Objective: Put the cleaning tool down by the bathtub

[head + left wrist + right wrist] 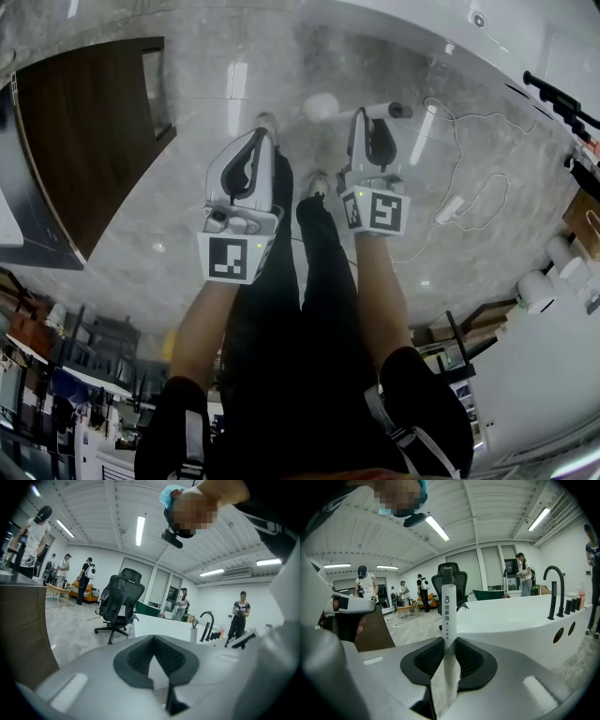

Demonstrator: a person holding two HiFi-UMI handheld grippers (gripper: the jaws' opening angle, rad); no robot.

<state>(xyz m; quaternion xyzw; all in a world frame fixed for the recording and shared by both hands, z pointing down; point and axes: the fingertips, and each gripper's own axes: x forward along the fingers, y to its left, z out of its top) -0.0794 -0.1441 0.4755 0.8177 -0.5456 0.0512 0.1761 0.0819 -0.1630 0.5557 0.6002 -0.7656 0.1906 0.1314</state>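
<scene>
My right claw (448,644) clamps the cleaning tool (448,603) near the bathtub (520,618), the tool not yet set down; my left claw (153,641) is closed and empty

My right claw (449,643) is showing pale grey shells and dark grey ribbed pads. The cleaning tool (448,611) is gleaming white and carrying dark lettering. My left claw (153,639) is wearing the same two greys. Each marker cube (232,258) is displaying black squares on white. The bathtub (520,620) is shining white, its tap (553,590) black — and the floor (187,216) is spreading grey, marbled with paler veins.
</scene>
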